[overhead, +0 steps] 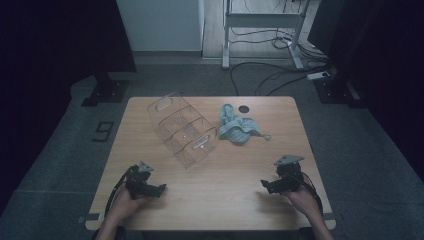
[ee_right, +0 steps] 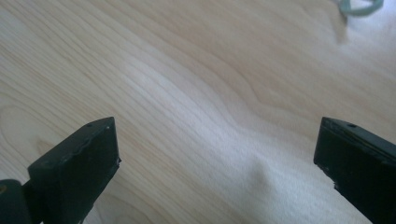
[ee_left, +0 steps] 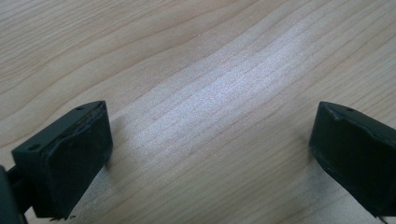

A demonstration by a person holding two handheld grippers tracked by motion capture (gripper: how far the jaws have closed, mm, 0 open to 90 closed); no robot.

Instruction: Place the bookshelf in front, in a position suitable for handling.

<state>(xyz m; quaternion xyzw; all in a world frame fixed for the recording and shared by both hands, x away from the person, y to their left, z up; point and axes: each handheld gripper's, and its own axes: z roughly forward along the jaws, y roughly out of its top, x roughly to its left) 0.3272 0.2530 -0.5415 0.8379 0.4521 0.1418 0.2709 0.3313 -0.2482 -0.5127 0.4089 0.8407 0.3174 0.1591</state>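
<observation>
A clear plastic organiser bin (overhead: 182, 129) with dividers and slot handles lies at the middle back of the wooden table (overhead: 230, 175). To its right sits a crumpled light blue cloth (overhead: 236, 126). My left gripper (overhead: 161, 189) rests near the front left, held by a hand, jaws pointing right. My right gripper (overhead: 264, 185) rests near the front right, jaws pointing left. In the left gripper view the gripper (ee_left: 212, 149) stands open over bare wood. In the right gripper view the gripper (ee_right: 217, 161) is open too, with a bit of the cloth (ee_right: 360, 6) at the top edge.
A round black grommet (overhead: 243, 108) sits in the table near the back edge. Beyond the table are a desk frame (overhead: 262, 22), floor cables (overhead: 270, 70) and dark stands (overhead: 107, 90) on grey carpet.
</observation>
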